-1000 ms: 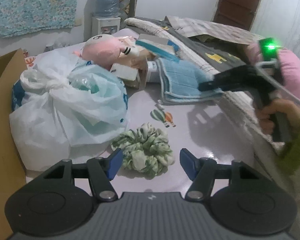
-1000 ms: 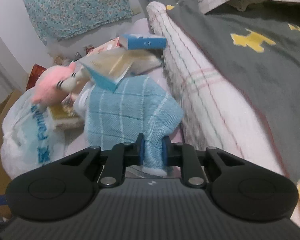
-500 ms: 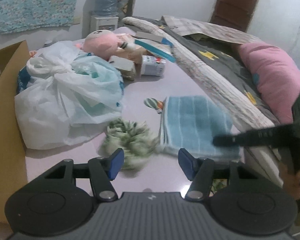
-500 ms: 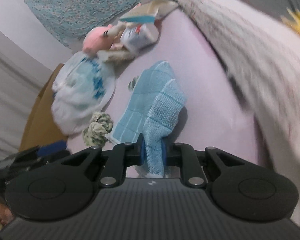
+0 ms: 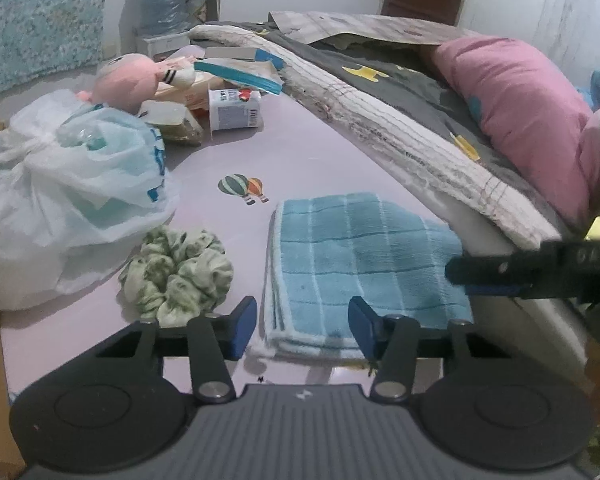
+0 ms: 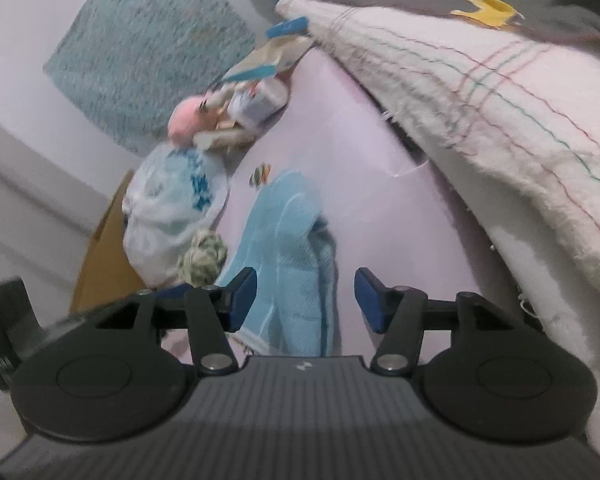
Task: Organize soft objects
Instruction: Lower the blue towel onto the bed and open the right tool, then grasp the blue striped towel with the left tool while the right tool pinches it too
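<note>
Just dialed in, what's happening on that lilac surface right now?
A person is tidying soft items with a tool in each hand. The folded blue towel lies flat beside the green scrunchie. The right tool is opening, its pads clear of the towel between them. The left tool is closing around the towel's near edge, not yet gripping it. A white plastic bag and a pink plush sit farther back.
</note>
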### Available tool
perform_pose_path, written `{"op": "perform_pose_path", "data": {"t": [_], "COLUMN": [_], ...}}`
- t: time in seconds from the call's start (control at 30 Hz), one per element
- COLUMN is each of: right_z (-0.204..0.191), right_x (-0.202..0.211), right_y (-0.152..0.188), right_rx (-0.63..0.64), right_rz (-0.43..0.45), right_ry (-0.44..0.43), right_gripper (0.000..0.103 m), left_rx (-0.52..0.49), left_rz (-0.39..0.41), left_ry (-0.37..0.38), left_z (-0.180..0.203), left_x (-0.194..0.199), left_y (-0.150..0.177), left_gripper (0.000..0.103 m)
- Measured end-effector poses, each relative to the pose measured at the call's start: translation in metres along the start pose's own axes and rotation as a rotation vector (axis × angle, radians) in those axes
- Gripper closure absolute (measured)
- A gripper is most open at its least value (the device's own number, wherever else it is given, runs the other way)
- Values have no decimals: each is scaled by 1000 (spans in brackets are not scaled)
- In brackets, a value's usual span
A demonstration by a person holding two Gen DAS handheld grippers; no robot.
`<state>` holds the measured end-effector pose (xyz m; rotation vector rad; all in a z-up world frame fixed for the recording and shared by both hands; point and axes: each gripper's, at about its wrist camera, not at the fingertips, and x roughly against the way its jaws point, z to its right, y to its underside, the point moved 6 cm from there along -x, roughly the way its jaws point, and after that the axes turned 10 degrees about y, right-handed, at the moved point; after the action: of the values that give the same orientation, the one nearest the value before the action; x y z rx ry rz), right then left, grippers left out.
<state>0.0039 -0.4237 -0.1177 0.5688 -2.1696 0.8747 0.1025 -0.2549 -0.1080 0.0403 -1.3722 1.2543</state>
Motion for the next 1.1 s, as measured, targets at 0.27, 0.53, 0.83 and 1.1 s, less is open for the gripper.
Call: {"op": "perform_pose_path", "data": {"t": [0.27,0.53,0.83,1.1], "right_z": [-14,-44,-72,-76], "right_x": [-13,-12,-49,-93], "right_y": [-11,-19,-20,-12], "right_rx": [-42,-51,-40,-94], "right_rz": [2,9,-76,-183], "right_ry": [-134,-361,-412,-375], "right_gripper": [39,40,41,41], "left_rx": [-50,-39,-10,5], "left_rz": [-49,-58,-53,-50], "left_ry": [-39,-18,20,64], "left_z": [5,3,-3,-10], "left_x": [-20,-21,-20,-5], "left_y": [6,5,6,11], "left_gripper": [64,65,65,64]}}
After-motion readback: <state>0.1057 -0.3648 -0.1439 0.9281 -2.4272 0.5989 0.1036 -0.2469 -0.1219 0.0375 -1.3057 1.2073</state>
